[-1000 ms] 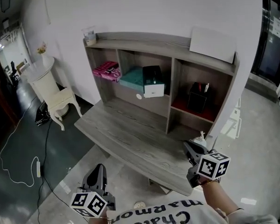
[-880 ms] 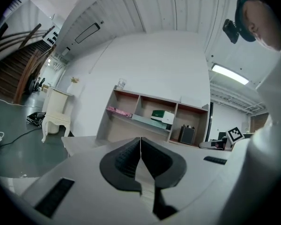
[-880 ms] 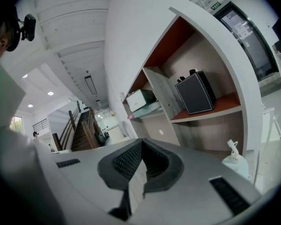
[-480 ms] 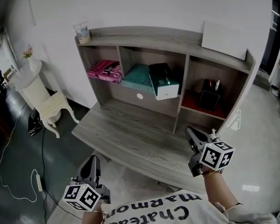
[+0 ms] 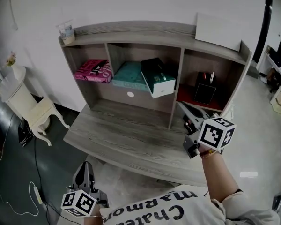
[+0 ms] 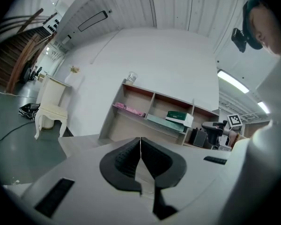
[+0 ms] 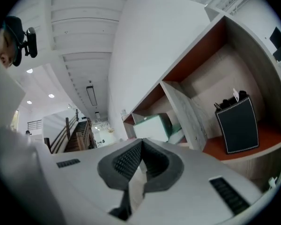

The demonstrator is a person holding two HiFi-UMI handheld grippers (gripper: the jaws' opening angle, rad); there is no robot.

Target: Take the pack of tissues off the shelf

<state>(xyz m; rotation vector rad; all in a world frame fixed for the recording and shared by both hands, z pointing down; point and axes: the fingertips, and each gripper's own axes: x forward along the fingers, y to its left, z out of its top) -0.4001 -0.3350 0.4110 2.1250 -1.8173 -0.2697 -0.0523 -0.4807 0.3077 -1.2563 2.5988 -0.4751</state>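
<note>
In the shelf's (image 5: 177, 86) middle compartment a dark green box with a white end (image 5: 156, 77) lies tilted on a flat teal pack (image 5: 128, 75). A pink pack (image 5: 92, 71) sits in the left compartment. My right gripper (image 5: 181, 106) hovers over the desk's (image 5: 126, 135) right end, shut and empty, pointing at the divider beside the right compartment. The right gripper view shows its shut jaws (image 7: 141, 143) below the green box (image 7: 152, 126). My left gripper (image 5: 85, 167) hangs low in front of the desk, shut on nothing (image 6: 140, 139).
A black pen holder (image 5: 204, 92) stands in the right compartment on a red floor. A cup (image 5: 66, 32) and a white board (image 5: 219, 31) rest on the shelf's top. A white side table (image 5: 23, 100) stands to the left, and a cable (image 5: 35, 191) lies on the floor.
My right gripper has risen and moved forward toward the shelf's right divider. The left gripper has dropped lower in the head view. The head view has shifted closer to the shelf.
</note>
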